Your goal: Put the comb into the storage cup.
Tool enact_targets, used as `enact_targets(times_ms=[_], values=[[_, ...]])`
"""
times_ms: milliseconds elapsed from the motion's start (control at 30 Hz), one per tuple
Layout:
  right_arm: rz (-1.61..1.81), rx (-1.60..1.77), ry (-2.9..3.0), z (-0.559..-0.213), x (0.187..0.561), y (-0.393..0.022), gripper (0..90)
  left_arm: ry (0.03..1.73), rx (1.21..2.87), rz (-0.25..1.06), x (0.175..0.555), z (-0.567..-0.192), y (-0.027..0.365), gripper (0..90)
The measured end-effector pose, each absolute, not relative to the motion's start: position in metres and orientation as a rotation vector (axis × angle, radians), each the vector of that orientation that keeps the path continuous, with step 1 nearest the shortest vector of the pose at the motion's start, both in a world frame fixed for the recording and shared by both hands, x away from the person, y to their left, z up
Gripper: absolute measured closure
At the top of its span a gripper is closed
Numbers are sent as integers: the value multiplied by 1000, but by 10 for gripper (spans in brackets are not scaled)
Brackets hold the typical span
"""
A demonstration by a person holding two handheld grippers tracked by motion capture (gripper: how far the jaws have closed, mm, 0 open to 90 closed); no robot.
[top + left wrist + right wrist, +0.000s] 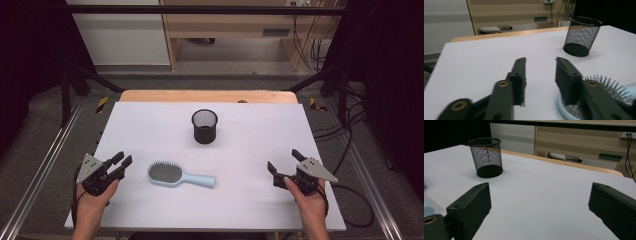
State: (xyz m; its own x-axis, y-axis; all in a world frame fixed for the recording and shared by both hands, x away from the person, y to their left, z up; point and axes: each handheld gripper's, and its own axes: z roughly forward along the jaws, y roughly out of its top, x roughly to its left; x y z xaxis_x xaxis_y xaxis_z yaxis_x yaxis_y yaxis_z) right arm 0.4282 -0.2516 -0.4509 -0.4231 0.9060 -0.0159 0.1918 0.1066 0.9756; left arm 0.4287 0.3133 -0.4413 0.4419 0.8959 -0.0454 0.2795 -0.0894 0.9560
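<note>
High view: left gripper (123, 161) sits at the table's (150, 125) near-left corner, jaws partly apart w/ nothing between them, tips just left of the hairbrush (180, 175) but not touching it. Right gripper (284, 161) at the near-right, jaws spread wide, holding nothing, well apart from the brush. Hairbrush lies flat, bristles up, head toward the left gripper, pale blue handle pointing right, approx. centre-front of the white table. Black mesh cup (205, 126) stands upright farther back, mid-table. Count: 2 grippers, 1 hairbrush, 1 mesh cup. Left gripper view: left gripper (540, 59) shows a moderate gap, bare table between the jaws; the hairbrush (609, 86) head sits just beside and partly behind the right-hand jaw, whether it touches can't be told; mesh cup (582, 36) farther off, upper right. Right gripper view: right gripper (540, 186) jaws far apart, white table in the gap, nothing pinched; mesh cup (486, 157) upper left; a sliver of pale blue at the left edge.
</note>
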Motion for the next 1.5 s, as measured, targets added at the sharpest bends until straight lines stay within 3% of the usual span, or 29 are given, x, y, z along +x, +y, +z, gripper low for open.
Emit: enact_targets(times_ms=[167,333,967,1500], values=[[1353,1086,1722,-452,428,-251,46,1065,1672,665,434,-445,308,813],[1348,1086,1730,-452,429,-250,46,1088,1722,629,441,-452,303,898],[1334,1057,1788,-454,428,-241,47,1100,1947,579,457,-471,273,900],[1334,1041,1825,-452,428,-233,49,1065,1968,523,461,-474,252,900]])
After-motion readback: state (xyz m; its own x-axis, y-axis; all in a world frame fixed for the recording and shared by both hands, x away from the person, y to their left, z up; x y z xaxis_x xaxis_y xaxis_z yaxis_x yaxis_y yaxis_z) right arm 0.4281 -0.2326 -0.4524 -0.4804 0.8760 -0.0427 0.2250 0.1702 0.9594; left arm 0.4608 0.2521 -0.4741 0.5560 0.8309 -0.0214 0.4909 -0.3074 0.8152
